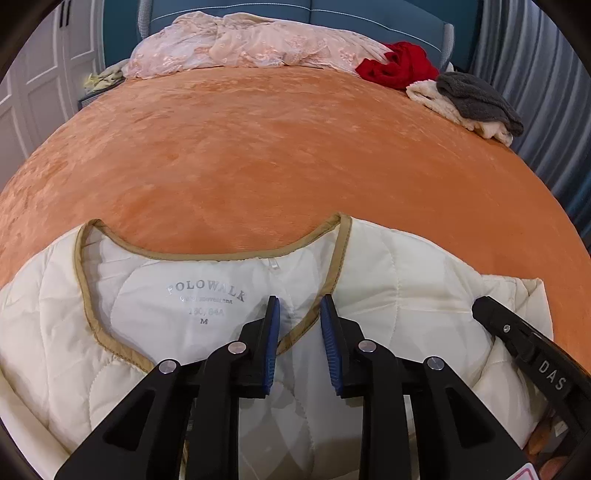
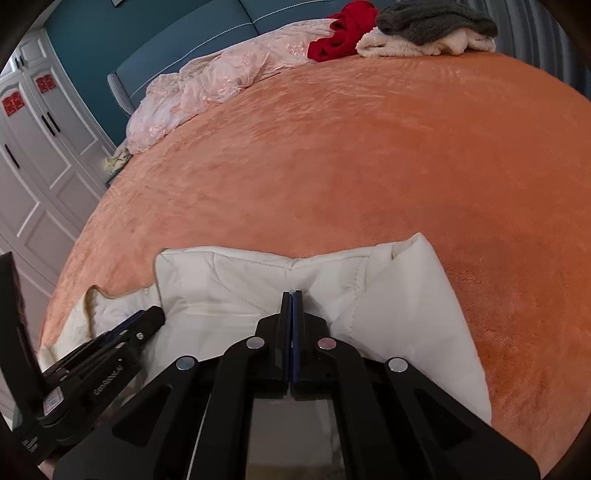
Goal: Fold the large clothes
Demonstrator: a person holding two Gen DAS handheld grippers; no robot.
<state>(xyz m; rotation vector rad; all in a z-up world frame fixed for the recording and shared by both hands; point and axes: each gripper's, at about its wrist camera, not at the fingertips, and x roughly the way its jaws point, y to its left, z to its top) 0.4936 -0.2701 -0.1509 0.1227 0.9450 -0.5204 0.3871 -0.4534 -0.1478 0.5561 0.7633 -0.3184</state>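
Left wrist view: my left gripper (image 1: 300, 301) stood part open astride the jacket (image 1: 399, 273) neck trim, gripping nothing | right gripper (image 2: 291, 295) was shut, fabric pinch uncertain | step: taking hold | next: close on trim.

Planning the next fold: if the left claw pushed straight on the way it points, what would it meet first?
Most likely the jacket: the left claw, jaws apart, points down at the tan trim by the neckline. How close it already is, I can't tell.

A home bedroom.
An orange bedspread (image 1: 280, 147) covers a bed with a blue padded headboard (image 1: 369, 18); white panelled wardrobe doors (image 2: 33, 155) stand beside it.
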